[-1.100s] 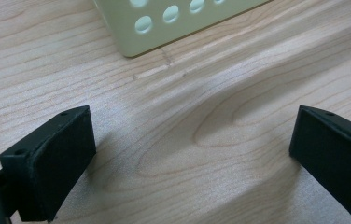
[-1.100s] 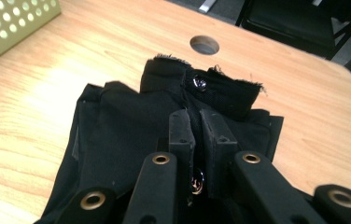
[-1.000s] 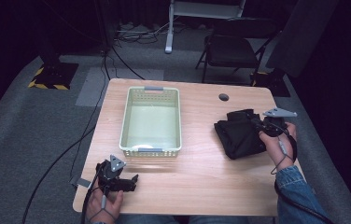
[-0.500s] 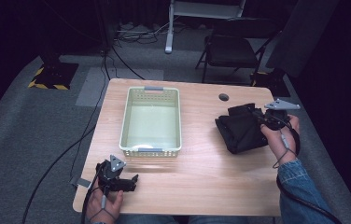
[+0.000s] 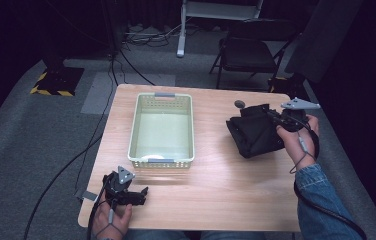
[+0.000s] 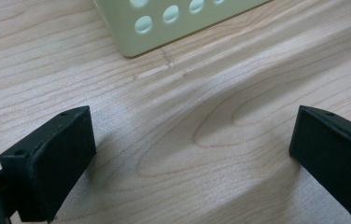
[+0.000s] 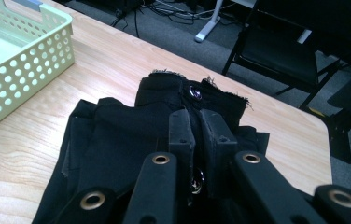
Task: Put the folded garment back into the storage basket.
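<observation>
Pale green perforated plastic basket [image 6: 183,23]: in the left gripper view only one lower corner shows, cut by the top edge.
Folded black cloth garment [image 7: 117,154]: its near part is hidden behind the right gripper [image 7: 196,135].
Small dark round spot on the wooden table [image 5: 239,104]: too small to tell.
</observation>
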The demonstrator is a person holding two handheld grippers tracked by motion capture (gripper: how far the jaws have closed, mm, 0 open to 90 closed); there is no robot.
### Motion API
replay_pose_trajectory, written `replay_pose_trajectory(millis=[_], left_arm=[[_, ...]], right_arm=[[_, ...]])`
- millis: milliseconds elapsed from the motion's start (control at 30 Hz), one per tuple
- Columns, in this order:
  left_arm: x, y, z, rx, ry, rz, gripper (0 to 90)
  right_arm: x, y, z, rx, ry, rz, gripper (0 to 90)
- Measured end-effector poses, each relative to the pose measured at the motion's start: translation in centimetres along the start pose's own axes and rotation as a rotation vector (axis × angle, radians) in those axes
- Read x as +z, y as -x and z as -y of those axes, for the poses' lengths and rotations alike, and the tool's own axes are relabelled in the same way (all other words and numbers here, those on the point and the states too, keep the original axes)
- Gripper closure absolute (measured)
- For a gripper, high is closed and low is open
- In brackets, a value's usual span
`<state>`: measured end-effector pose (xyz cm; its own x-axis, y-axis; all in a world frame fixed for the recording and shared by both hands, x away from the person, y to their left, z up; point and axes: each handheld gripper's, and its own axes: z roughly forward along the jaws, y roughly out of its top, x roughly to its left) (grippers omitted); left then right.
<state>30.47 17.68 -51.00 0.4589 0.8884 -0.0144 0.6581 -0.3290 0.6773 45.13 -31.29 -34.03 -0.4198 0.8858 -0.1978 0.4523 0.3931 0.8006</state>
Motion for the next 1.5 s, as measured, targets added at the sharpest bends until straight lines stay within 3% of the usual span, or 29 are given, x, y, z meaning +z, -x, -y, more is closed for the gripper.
replay_pose_trajectory(millis=[867,1500], left_arm=[[0.0,0.0,0.0,-0.004,0.000,0.001,0.3],[0.0,0.0,0.0,-0.011,0.002,-0.004,0.4]], right_arm=[[-0.4,-1.2,-4.0,-0.024,0.051,-0.028,83.6],[-0.3,-3.3,-6.4,-0.070,0.083,-0.064,83.6]])
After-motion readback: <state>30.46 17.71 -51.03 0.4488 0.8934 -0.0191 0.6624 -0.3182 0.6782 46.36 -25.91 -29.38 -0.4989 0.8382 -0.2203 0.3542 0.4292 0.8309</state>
